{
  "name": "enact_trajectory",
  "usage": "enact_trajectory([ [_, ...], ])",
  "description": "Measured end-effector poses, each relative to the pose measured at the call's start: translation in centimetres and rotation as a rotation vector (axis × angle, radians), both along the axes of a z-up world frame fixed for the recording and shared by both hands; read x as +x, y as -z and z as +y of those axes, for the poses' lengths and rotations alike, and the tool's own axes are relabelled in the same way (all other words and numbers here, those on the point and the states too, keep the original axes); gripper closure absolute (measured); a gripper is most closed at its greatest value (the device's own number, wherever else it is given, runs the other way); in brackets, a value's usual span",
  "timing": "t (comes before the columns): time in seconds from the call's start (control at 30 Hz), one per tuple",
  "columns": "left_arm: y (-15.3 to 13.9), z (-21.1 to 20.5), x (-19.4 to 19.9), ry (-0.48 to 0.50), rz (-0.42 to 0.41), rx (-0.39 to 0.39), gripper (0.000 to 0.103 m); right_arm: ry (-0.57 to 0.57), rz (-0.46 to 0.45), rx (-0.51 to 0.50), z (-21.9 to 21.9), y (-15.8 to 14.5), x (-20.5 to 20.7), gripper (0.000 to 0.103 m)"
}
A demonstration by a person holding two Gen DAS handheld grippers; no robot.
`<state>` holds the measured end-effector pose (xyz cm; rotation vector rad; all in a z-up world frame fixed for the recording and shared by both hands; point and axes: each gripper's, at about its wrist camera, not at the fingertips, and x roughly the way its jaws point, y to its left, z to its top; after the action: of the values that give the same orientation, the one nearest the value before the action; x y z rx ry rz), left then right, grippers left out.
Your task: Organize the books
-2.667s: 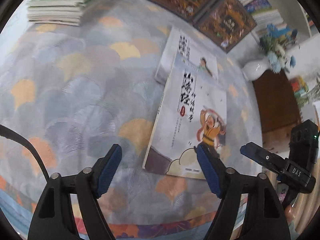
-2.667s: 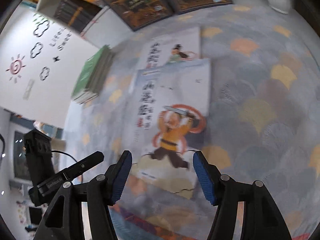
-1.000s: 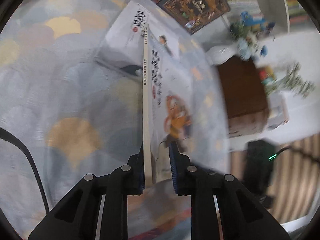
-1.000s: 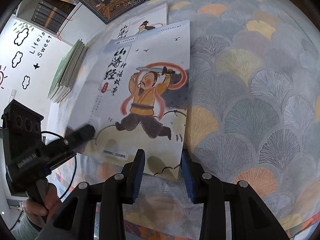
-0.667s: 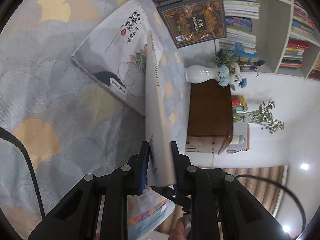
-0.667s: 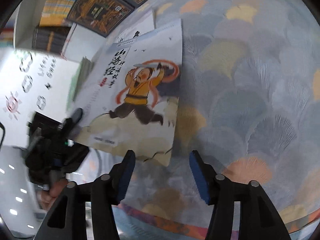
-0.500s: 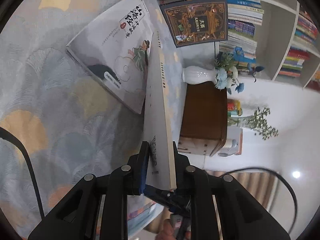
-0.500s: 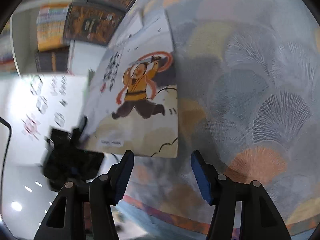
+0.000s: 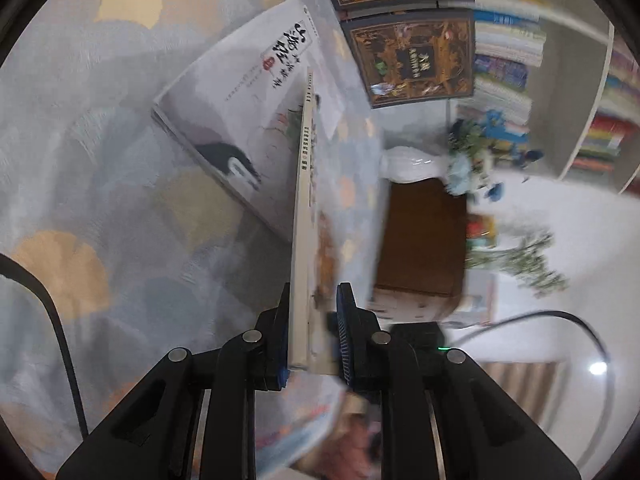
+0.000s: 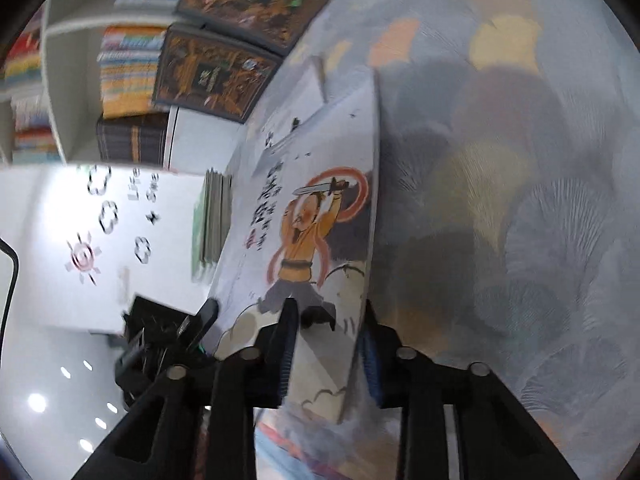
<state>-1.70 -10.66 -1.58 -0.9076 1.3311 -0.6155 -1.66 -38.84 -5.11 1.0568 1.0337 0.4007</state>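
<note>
A white book with a sword-swinging warrior on its cover (image 10: 312,232) is tipped up on edge above the patterned tablecloth (image 9: 100,200). My left gripper (image 9: 312,320) is shut on its near end by the spine (image 9: 304,220). My right gripper (image 10: 326,344) is closing on the same book's lower corner, one pad on the cover and one behind it. A second white book (image 9: 240,120) lies flat under and beyond the raised one. In the right wrist view the left gripper (image 10: 192,328) shows at the book's left edge.
Two dark ornate books (image 9: 416,60) lean at the table's far end before a bookshelf (image 9: 512,40). A white vase with blue flowers (image 9: 408,164) and a brown cabinet (image 9: 424,240) stand off the right edge. A green-topped stack (image 10: 212,216) lies at the left.
The warrior book has gone from lying flat to standing on edge in my left gripper. My right gripper opened, rolled and shifted along the book, then closed on its lower corner.
</note>
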Motion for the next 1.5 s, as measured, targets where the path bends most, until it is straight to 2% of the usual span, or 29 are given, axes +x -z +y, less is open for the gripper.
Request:
enact_trajectory([
  [0.13,-0.7,-2.2,-0.6,0.086,-0.086,0.222,0.088,-0.067,-0.066,-0.199,0.7,-2.4,0.2,0.076],
  [0.23,-1.6,-3.9,-1.5,0.115,-0.157,0.337,0.088,-0.137,-0.139,-0.347,1.5,-4.3,0.3,0.076],
  [0.33,-2.9,-5.2,-2.3,0.126,-0.241,0.416,0.088,-0.198,-0.203,-0.473,2.2,-5.5,0.4,0.076],
  [0.4,-4.3,-5.9,-3.1,0.139,-0.313,0.467,0.088,-0.235,-0.236,-0.512,2.4,-5.8,0.3,0.076],
  [0.57,-6.5,-7.4,-3.9,0.184,-0.410,0.535,0.088,-0.292,-0.289,-0.498,2.5,-6.5,-0.3,0.076],
  [0.73,-7.6,-7.3,-3.7,0.179,-0.434,0.513,0.088,-0.306,-0.319,-0.522,3.6,-7.5,-0.9,0.076],
  [0.97,-9.8,-4.2,-3.1,0.178,-0.485,0.441,0.087,-0.262,-0.359,-0.561,5.9,-10.5,-1.5,0.076],
  [1.2,-13.1,2.2,-0.9,0.103,-0.539,0.369,0.087,-0.239,-0.410,-0.583,11.7,-14.5,0.6,0.076],
  [1.5,-16.3,13.2,4.0,-0.014,-0.618,0.383,0.087,-0.278,-0.517,-0.577,22.7,-18.5,7.4,0.076],
])
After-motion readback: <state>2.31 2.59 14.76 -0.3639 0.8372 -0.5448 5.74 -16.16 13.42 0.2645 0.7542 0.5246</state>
